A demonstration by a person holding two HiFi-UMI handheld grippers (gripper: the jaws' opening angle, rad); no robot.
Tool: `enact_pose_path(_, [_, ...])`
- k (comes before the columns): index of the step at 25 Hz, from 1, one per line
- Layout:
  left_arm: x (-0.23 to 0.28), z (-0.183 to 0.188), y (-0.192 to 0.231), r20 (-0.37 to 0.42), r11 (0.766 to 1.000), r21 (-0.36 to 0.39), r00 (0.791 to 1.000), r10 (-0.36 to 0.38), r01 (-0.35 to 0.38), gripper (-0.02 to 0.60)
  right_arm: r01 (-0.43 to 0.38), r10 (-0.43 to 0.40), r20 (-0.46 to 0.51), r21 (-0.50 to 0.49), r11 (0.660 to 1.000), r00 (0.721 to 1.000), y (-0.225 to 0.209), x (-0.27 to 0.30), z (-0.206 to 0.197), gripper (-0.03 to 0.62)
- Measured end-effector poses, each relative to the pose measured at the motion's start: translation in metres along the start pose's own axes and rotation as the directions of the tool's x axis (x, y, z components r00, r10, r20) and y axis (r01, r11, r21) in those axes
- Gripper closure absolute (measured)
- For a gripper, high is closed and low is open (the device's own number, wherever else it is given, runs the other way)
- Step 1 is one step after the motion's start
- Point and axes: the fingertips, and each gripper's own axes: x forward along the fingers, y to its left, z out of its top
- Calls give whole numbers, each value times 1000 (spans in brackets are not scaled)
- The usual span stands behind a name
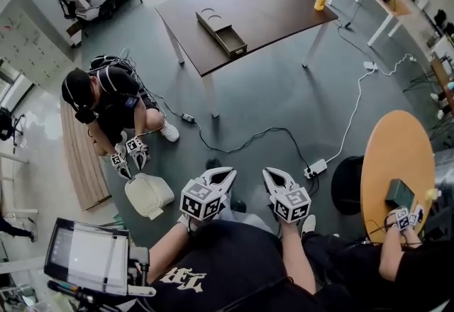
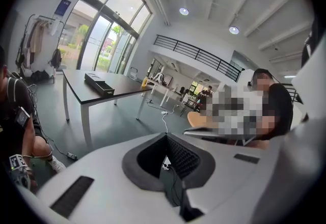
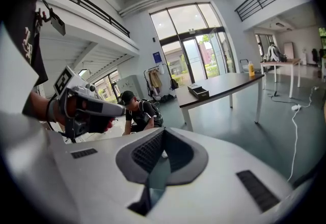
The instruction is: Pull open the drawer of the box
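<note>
The box [image 1: 210, 20] lies well away from both tools, on the dark brown table [image 1: 269, 6] across the open floor, near the table's left edge in the head view. It is a long, narrow, dark case lying flat. The end farther from the camera has a closed top with curved cut-outs. At its nearer end the drawer [image 1: 231, 40] shows as an open-topped rectangular tray with a dark, hollow inside and thin walls. It stands out from the case in line with it. A yellow bottle [image 1: 320, 0] stands at the table's far right corner, well apart from the box.

The left gripper [image 1: 223, 176] and the right gripper [image 1: 274, 176] are low in the head view, side by side in front of the person's body, both pointing toward the table. The left gripper's jaws are brought together at the tips, and only the floor shows through the slit behind them. The right gripper's jaws are closed the same way. Neither has hold of anything.

A crouching person [image 1: 106, 101] is on the floor to the left, and a round orange table [image 1: 397, 154] stands to the right.
</note>
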Motion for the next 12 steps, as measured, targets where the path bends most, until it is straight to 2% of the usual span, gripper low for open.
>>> enact_pose_path(5, [-1, -29, -28, -16, 1000, 12, 1000, -27, 27, 575, -1, -1, 69, 16, 1000, 998, 24, -34, -6, 608])
enact_pose_path(12, [-6, -38, -45, 9, 999, 21, 999, -47, 47, 575, -14, 14, 58, -9, 1000, 998, 42, -47, -19, 608])
